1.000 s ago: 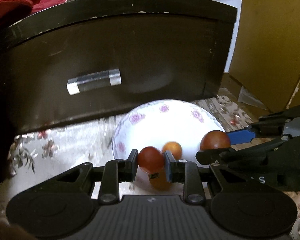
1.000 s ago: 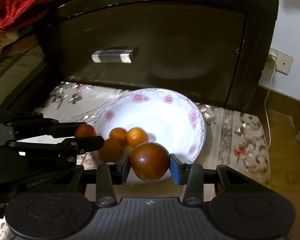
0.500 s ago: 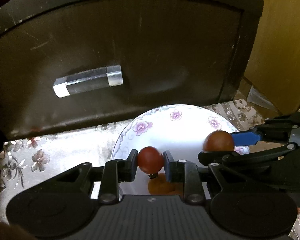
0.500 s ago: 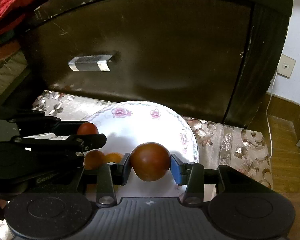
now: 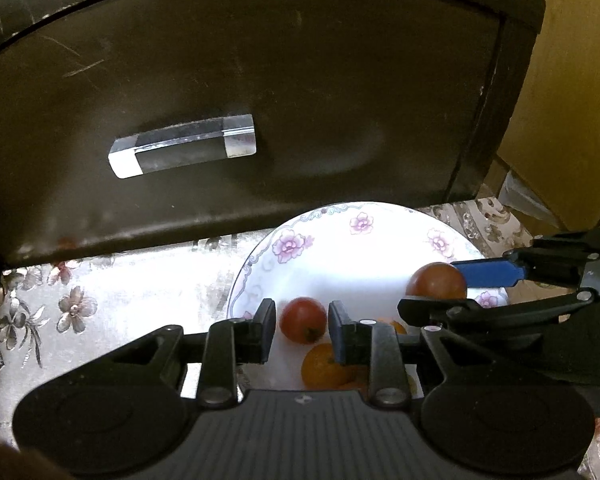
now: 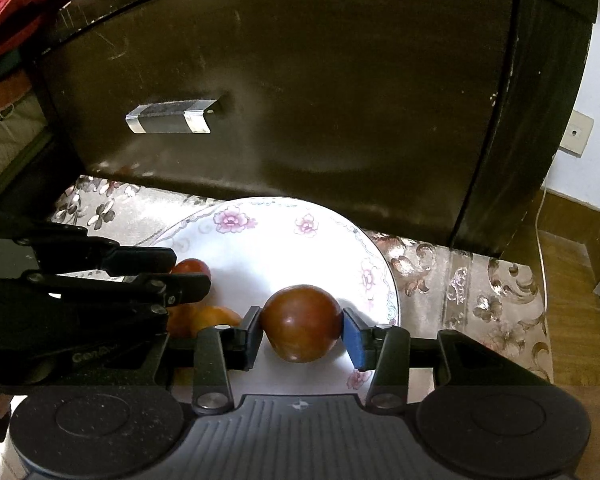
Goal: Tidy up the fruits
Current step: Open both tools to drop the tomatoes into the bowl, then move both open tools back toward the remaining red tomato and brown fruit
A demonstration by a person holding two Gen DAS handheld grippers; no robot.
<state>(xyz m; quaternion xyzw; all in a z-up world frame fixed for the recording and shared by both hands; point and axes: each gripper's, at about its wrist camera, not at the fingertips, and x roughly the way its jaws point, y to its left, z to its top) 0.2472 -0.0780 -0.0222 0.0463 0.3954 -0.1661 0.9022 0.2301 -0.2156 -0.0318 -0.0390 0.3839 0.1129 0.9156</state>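
the left tool [image 5: 302, 330] stands slightly parted around a small red tomato [image 5: 303, 320], its jaws having just been opening with a gap on each side, so the fruit looks released over the plate [image 5: 340, 224]. the right tool [image 6: 302, 334] has also just been opening, its jaws eased a little, yet its pads seem to touch the big dark tomato [image 6: 300, 322] on both sides, probably to lower it gently beside the rest. under the small tomato, at six o'clock, lie oranges [image 5: 324, 364], partly hidden by the tool bodies, so their count is unclear. the plate sits on a flowered cloth [image 6: 460, 276] over the bench. at twelve o'clock rises a dark drawer front [image 5: 260, 100] with a clear handle [image 5: 182, 146]; whether either tomato rests on the plate cannot be told.
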